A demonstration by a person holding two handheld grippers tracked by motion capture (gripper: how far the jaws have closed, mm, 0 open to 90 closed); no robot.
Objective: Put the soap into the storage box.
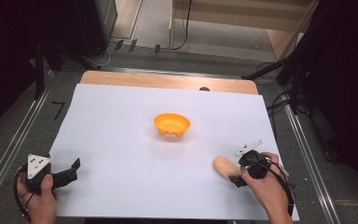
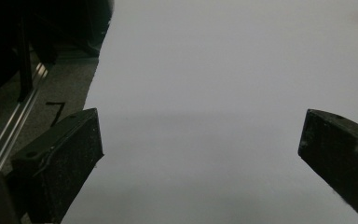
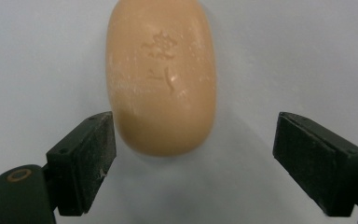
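A peach-coloured oval bar of soap point(image 1: 225, 166) lies on the white sheet point(image 1: 121, 140) at the front right. In the right gripper view the soap point(image 3: 161, 79) shows a stamped mark on top. My right gripper point(image 3: 196, 154) is open, and the bar's near end sits between its jaws. One jaw is close beside the soap's edge and the other stands well apart from it. In the high view the right gripper point(image 1: 235, 173) sits just right of the soap. My left gripper point(image 1: 73, 170) rests at the front left, open point(image 2: 200, 140) over bare sheet.
An orange bowl point(image 1: 171, 125) stands in the middle of the sheet, well beyond both grippers. The wooden table edge point(image 1: 168, 80) shows at the back. Metal rails point(image 1: 9, 149) and dark stands flank the table on both sides.
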